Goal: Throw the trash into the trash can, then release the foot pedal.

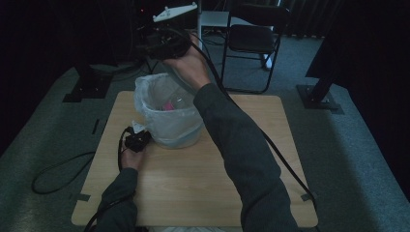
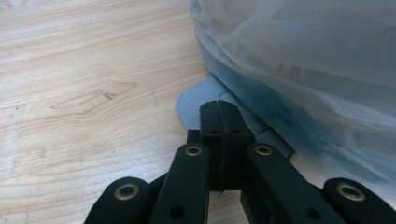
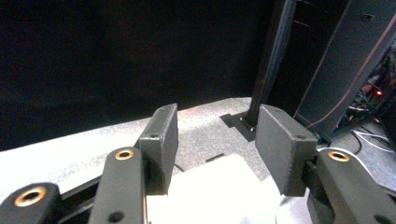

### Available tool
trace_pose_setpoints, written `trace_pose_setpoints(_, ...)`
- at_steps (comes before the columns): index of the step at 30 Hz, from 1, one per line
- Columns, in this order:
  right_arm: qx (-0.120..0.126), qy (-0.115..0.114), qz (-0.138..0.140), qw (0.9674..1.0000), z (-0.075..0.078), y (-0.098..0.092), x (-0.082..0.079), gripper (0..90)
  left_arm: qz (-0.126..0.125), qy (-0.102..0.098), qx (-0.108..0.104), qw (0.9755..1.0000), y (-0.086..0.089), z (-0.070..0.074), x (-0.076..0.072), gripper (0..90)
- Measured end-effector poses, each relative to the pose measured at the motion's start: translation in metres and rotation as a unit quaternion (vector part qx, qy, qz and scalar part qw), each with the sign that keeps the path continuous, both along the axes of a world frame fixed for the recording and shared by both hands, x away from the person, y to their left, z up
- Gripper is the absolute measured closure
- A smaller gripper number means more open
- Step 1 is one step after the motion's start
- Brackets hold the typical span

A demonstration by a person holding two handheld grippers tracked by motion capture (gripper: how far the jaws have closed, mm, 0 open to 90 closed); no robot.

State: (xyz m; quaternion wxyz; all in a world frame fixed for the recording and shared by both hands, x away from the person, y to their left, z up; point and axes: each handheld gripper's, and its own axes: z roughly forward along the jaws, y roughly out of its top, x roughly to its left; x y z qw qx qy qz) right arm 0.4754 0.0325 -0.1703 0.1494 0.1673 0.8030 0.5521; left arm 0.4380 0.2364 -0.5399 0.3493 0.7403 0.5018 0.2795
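Note:
A bin lined with a pale plastic bag (image 1: 169,116) stands on the wooden table (image 1: 203,188), left of the middle. Something pink (image 1: 168,105) lies inside it. My left gripper (image 1: 138,140) rests on the table against the bin's left base, jaws shut. In the left gripper view its tips (image 2: 219,112) lie over a grey ribbed flat piece (image 2: 196,100) beside the bag (image 2: 303,70). A hand holds my right gripper (image 1: 150,46) in the air above the bin's far rim. Its jaws (image 3: 217,121) stand open with nothing between them.
A black folding chair (image 1: 254,38) stands behind the table. Dark stand bases sit on the carpet at back left (image 1: 84,89) and back right (image 1: 319,99). A cable (image 1: 58,174) loops on the floor to the left; another (image 1: 285,159) crosses the table's right part.

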Motion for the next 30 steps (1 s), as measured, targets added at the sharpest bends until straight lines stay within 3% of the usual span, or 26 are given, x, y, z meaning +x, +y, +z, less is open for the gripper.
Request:
trace_pose_setpoints(9, -0.001, -0.002, 0.025, 0.9997, -0.008, 0.008, -0.012, 47.9, 0.000, 0.000, 0.000, 1.0000, 0.000, 0.000, 0.000, 90.0)
trace_pose_setpoints(21, -0.021, -0.011, 0.060, 0.9979, -0.026, 0.024, -0.032, 46.7, 0.000, -0.001, 0.001, 1.0000, 0.000, 0.000, 0.000, 90.0)
trace_pose_setpoints(30, -0.017, -0.017, 0.088, 0.9958, -0.039, 0.026, -0.049, 46.5, 0.001, -0.001, 0.001, 1.0000, -0.001, 0.000, 0.000, 90.0)
